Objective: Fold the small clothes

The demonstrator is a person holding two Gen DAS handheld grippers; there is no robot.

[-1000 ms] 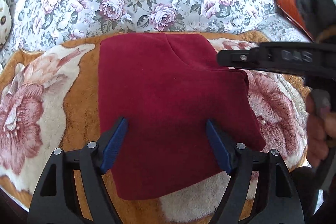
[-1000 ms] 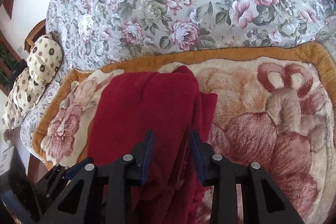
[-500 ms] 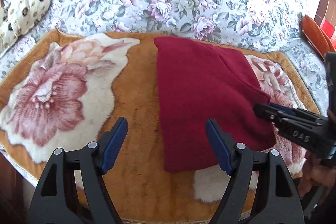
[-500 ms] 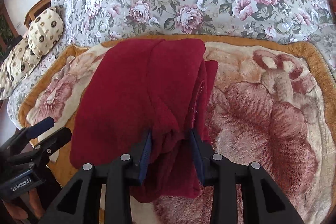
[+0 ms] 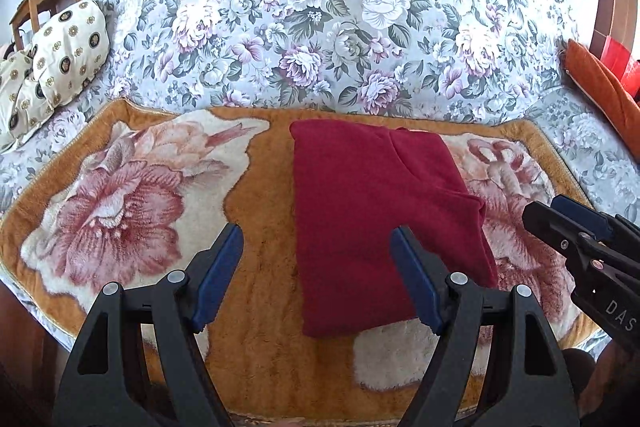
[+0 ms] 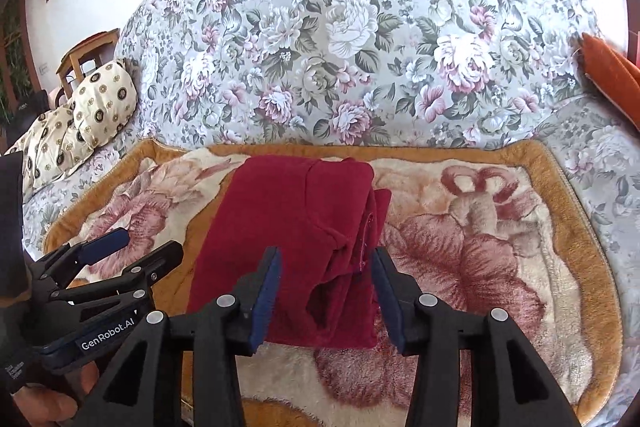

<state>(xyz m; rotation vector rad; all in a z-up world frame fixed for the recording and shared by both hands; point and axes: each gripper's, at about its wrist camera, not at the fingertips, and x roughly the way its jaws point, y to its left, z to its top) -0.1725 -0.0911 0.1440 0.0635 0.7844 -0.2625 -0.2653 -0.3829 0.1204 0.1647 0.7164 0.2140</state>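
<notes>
The red garment (image 5: 380, 227) is lying folded on the plush blanket (image 5: 256, 279), filling the centre of both views with its long axis running away from the cameras toward the floral cover (image 5: 328, 19). The left gripper (image 5: 318, 281) is hanging wide open and empty, only its right finger over the garment's near edge. The right gripper (image 6: 326, 293) is sitting nearer, jaws parted and gripping nothing, straddling the loose layered edge at lower centre.
</notes>
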